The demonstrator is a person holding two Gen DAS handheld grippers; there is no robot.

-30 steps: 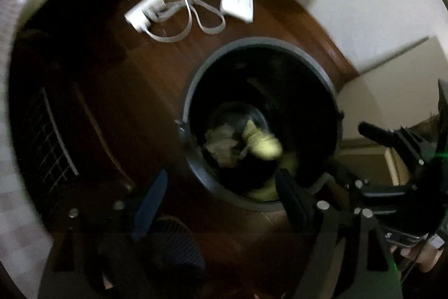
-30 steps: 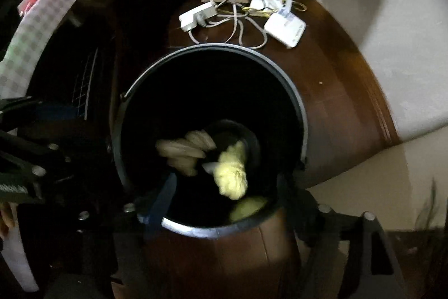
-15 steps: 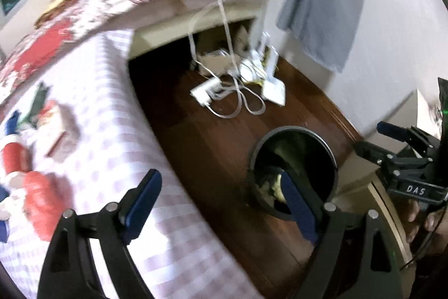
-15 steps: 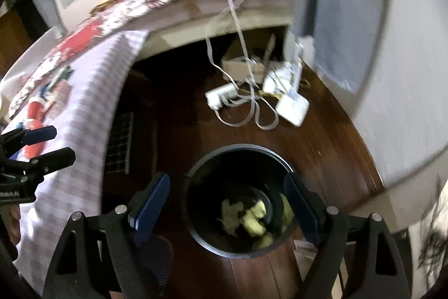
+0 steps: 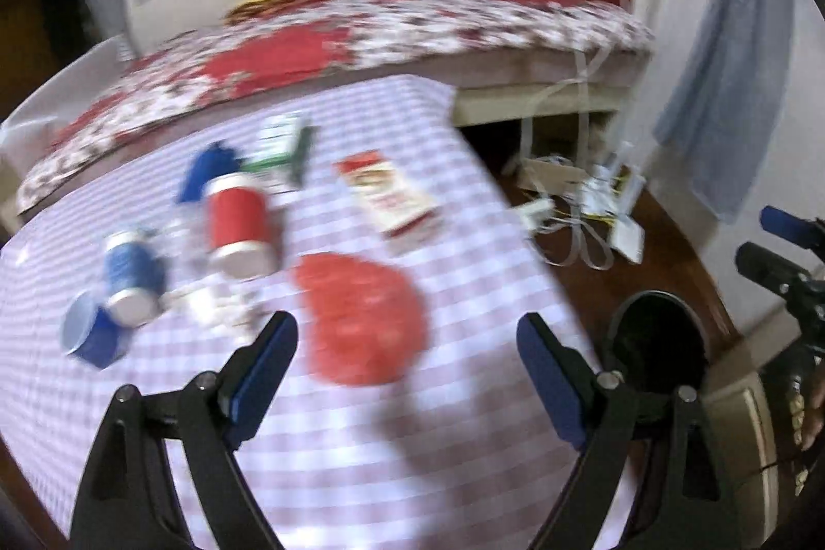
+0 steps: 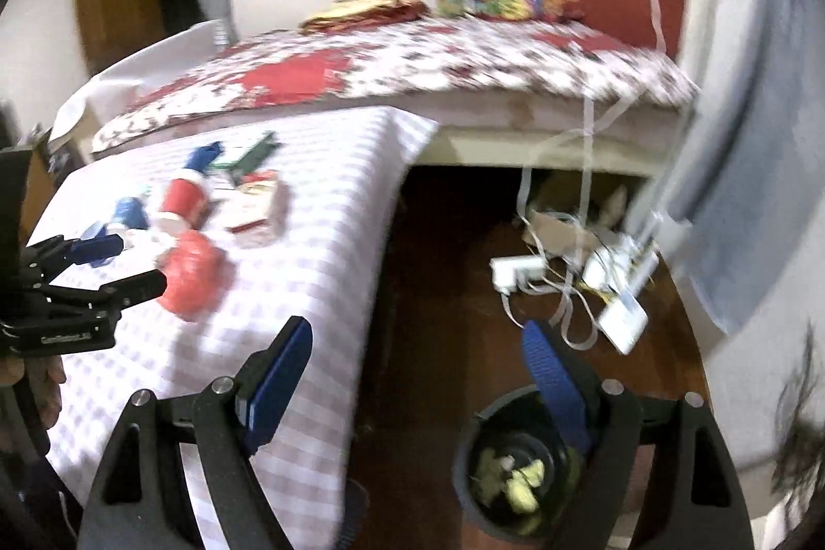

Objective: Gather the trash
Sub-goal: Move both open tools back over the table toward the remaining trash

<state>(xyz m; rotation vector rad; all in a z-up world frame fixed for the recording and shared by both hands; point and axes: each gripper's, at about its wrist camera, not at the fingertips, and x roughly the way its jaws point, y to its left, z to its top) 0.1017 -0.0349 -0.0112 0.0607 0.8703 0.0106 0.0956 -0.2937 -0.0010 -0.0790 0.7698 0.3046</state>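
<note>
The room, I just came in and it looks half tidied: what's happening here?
A person is collecting trash with a claw in each hand. Both the left claw and the right claw are open and hold nothing. The black bin on the floor already has crumpled yellowish scraps in it. On the checked tablecloth lie a red bag, a red cup and a carton.

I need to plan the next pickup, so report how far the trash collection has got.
Done: yellowish crumpled scraps lie in the black bin on the floor.
In hand: nothing; the left tongs and the right tongs are both open and empty.
Left: the red bag, red cup, blue cups and carton sit on the checkered cloth.
</note>
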